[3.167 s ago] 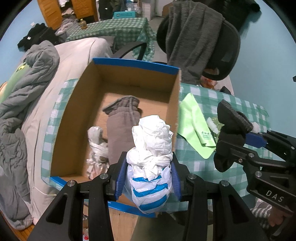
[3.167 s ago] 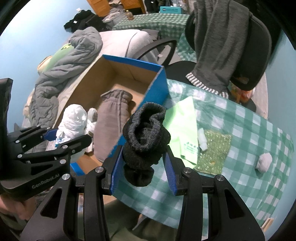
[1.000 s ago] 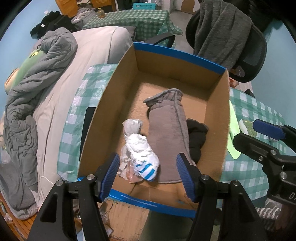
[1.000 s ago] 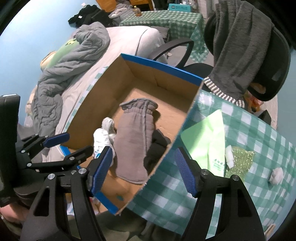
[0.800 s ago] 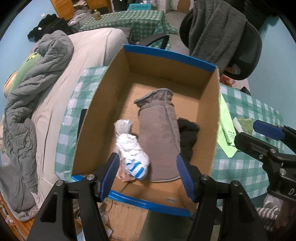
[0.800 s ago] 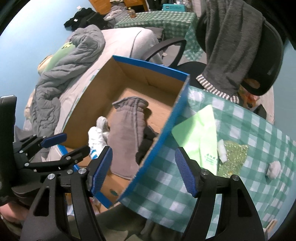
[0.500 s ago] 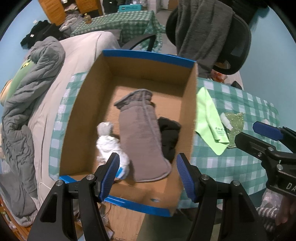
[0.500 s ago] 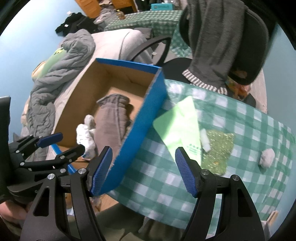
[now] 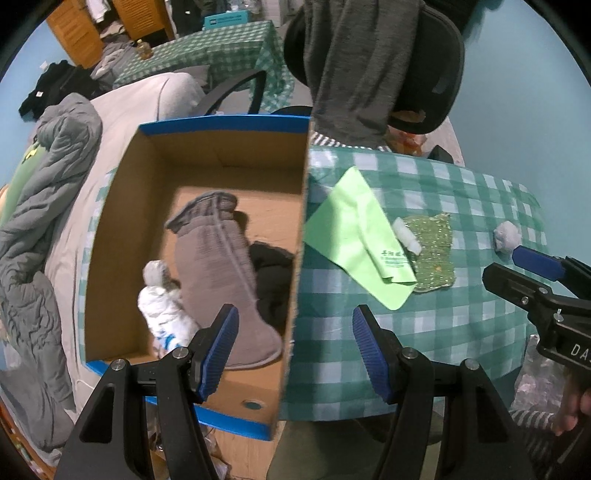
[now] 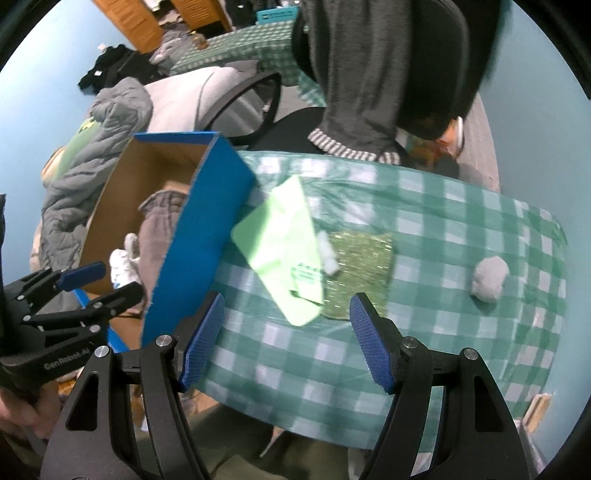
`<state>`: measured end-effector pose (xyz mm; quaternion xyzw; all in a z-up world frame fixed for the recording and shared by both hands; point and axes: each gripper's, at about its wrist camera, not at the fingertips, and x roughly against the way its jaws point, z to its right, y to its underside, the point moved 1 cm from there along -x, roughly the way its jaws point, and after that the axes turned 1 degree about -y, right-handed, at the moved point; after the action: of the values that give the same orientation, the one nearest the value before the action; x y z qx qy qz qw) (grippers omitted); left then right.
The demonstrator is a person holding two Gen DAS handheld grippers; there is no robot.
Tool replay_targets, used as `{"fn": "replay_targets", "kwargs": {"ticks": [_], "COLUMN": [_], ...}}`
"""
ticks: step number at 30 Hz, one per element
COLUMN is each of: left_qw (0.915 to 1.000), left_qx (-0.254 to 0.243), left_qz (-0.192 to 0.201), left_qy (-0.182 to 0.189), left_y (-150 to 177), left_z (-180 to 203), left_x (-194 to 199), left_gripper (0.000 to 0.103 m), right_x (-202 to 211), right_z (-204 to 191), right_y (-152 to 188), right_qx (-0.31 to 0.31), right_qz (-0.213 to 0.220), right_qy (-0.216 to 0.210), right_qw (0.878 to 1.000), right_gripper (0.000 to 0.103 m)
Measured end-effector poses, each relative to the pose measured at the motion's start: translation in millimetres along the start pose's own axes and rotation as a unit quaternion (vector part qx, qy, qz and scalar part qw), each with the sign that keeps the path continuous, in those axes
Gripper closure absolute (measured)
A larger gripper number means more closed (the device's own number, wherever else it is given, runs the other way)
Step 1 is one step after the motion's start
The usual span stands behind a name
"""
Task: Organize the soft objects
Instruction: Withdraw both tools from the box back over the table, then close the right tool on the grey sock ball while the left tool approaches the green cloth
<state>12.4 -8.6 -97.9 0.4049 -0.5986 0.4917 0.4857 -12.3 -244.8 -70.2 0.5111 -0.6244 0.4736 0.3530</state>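
With both grippers gaping and empty, my left gripper (image 9: pixel 293 347) straddles the box (image 9: pixel 221 147) wall; my right gripper (image 10: pixel 286 338) hangs over the tablecloth (image 10: pixel 443 229). Green cloth (image 10: pixel 280 243) lies just beyond, gray ball (image 10: pixel 489 278) far right, socks (image 9: pixel 218 266) in the box.

Left gripper (image 9: pixel 293 347), right gripper (image 10: pixel 286 341): fingers apart, empty.

A lived-in bedroom at home: bed (image 9: pixel 122 110) with rumpled grey duvet (image 9: pixel 40 192), clothes-draped office chair (image 9: pixel 436 55), wooden wardrobe doors (image 9: pixel 79 33) beyond the fingers (image 9: pixel 221 339).
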Motion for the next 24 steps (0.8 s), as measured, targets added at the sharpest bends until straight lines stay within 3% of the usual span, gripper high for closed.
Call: {"fn": "replay_targets", "kwargs": {"ticks": [24], "left_qw": [0.9988], "left_qx": [-0.027], "left_qz": [-0.038], "left_qy": [0.017], "left_y": [-16], "left_z": [70], "left_x": [-30], "left_gripper": [0.034], "right_x": [16], "right_z": [108], "right_y": [23], "right_qx": [-0.065], "right_qz": [0.000], "right_qy": [0.041], "right_qw": [0.997], "right_gripper": [0.031]}}
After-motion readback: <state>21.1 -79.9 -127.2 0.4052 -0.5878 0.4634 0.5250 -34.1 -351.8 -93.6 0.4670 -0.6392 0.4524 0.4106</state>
